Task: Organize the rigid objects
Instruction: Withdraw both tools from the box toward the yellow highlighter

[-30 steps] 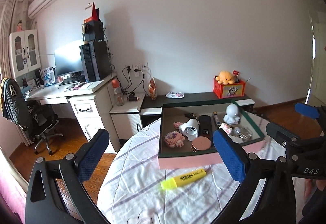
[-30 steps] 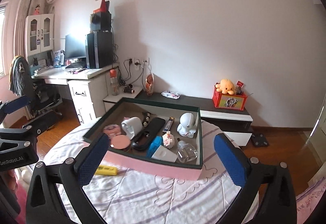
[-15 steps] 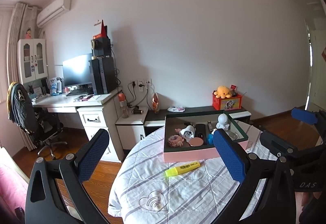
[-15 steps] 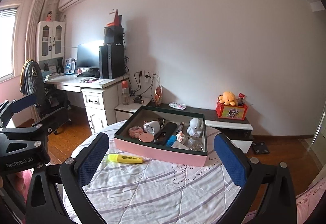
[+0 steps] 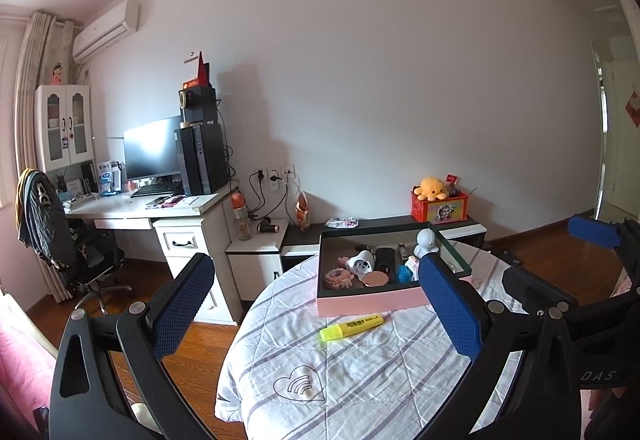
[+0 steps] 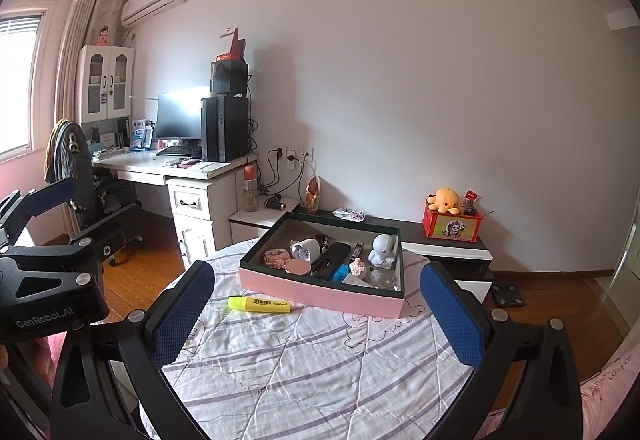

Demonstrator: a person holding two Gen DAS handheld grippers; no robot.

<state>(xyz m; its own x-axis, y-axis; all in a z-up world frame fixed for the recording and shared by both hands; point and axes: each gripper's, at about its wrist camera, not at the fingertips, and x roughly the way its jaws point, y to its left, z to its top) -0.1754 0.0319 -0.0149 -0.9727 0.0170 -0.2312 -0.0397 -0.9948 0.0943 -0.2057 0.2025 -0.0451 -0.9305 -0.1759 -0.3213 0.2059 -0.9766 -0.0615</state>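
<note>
1. Pink box point(image 6: 320, 294) sits on the round desk point(image 6: 320, 372), already holding a white figurine point(image 6: 383, 248), a cup and other small items.
2. Yellow highlighter point(image 6: 259, 304) lies on the desk just in front of the pink box — the one piece outside it.
3. Left hand-held gripper point(image 5: 316, 314) and right hand-held gripper point(image 6: 316, 314): both spread wide, empty, well short of the pink box.
4. Risk, as judged: the highlighter is round-bodied on a wrinkled cloth — an off-centre pinch could roll it toward the desk edge.
</note>
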